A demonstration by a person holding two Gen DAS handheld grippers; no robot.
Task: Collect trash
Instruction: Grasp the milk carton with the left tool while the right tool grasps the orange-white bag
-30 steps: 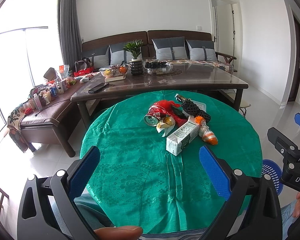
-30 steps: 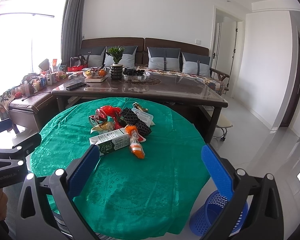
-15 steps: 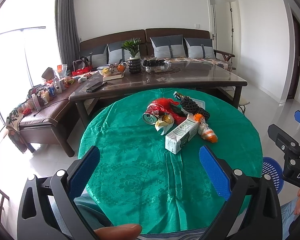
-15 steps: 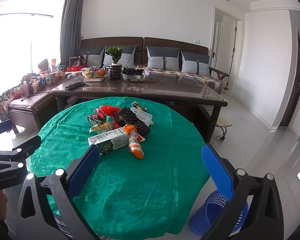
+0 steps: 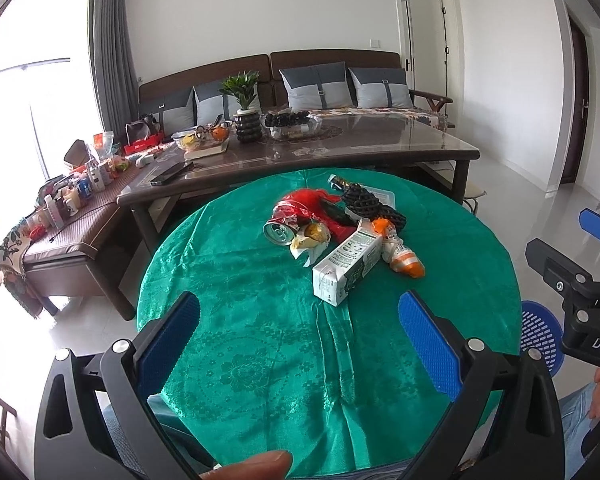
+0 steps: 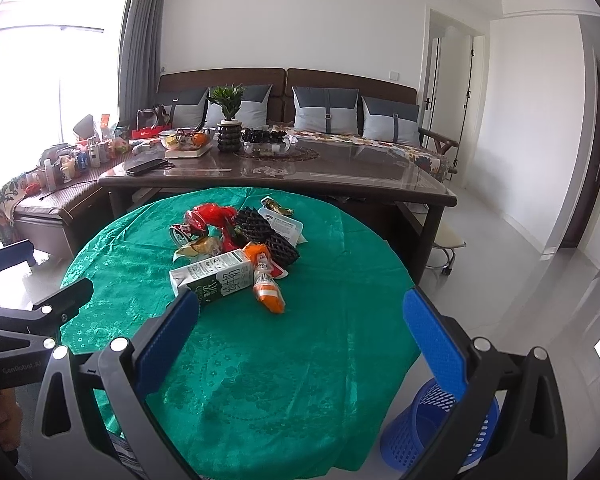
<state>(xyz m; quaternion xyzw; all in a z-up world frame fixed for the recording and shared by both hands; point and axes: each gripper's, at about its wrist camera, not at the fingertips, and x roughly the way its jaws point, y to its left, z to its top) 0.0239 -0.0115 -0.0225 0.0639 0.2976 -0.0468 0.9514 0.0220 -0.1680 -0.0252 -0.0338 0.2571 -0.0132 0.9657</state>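
A heap of trash lies mid-table on the round green tablecloth (image 5: 236, 300): a white-green milk carton (image 5: 346, 266), an orange bottle (image 5: 404, 258), a crushed red can (image 5: 282, 226), a yellow wrapper (image 5: 310, 236), red plastic and black foam netting (image 5: 370, 204). The right wrist view shows the same carton (image 6: 214, 276), bottle (image 6: 266, 286) and netting (image 6: 266, 232). My left gripper (image 5: 298, 344) is open and empty above the near table edge. My right gripper (image 6: 300, 340) is open and empty, short of the heap. A blue mesh waste basket (image 6: 432, 428) stands on the floor right of the table.
A long dark coffee table (image 5: 340, 152) with a plant, fruit bowls and a remote stands behind the round table. A sofa (image 5: 320, 80) with grey cushions lines the wall. A bench (image 5: 60, 216) crowded with bottles is at the left. The basket also shows in the left wrist view (image 5: 540, 332).
Both views have shifted slightly, and the heap now sits a little lower in the right wrist view. Both grippers stay open and empty. The trash has not moved.
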